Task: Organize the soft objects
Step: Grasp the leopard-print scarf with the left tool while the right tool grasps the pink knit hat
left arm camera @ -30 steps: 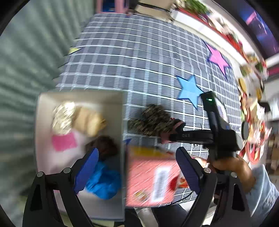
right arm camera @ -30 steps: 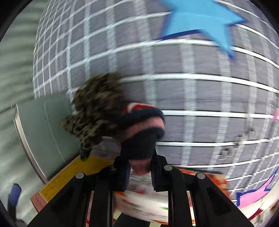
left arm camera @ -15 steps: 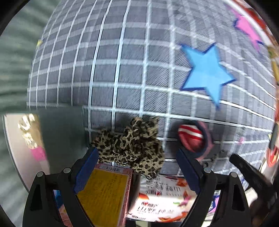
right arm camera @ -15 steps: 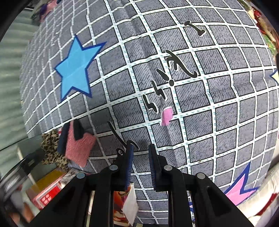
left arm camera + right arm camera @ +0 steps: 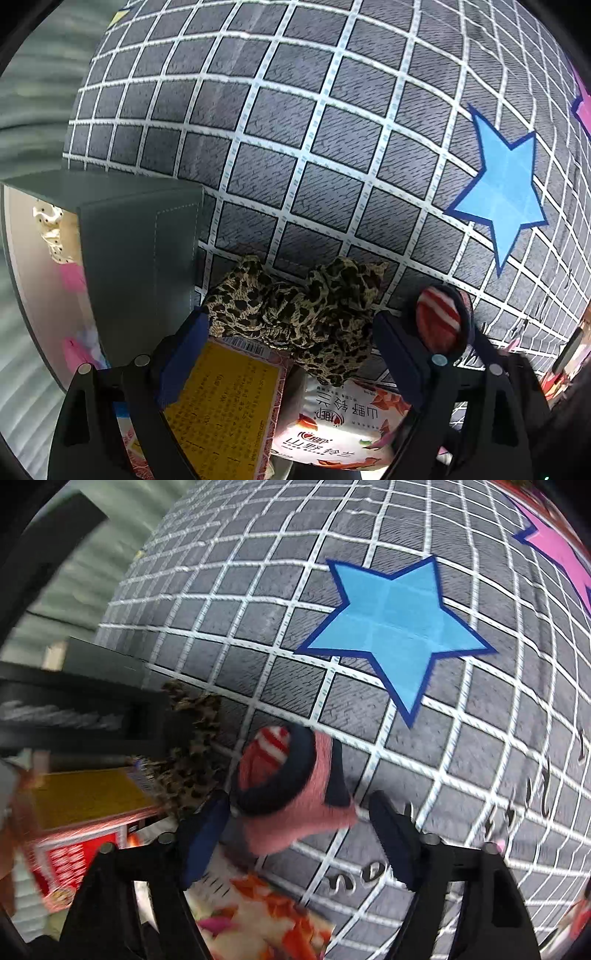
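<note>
A leopard-print scrunchie lies on the checked tablecloth beside the grey box. My left gripper is open, its fingers on either side of the scrunchie's near edge. A pink, navy and red striped sock lies to the right of the scrunchie; it also shows in the left wrist view. My right gripper is open, its fingers on either side of the sock. The scrunchie shows blurred in the right wrist view, partly hidden by the left gripper's body.
The grey box holds a dotted cream item and pink pieces. A yellow and red packet and a white snack packet lie under my left gripper. A blue star marks the cloth to the right.
My right gripper let go of the sock, swung away shut, then came back open around it. My left gripper moved from above the box down to the scrunchie.
</note>
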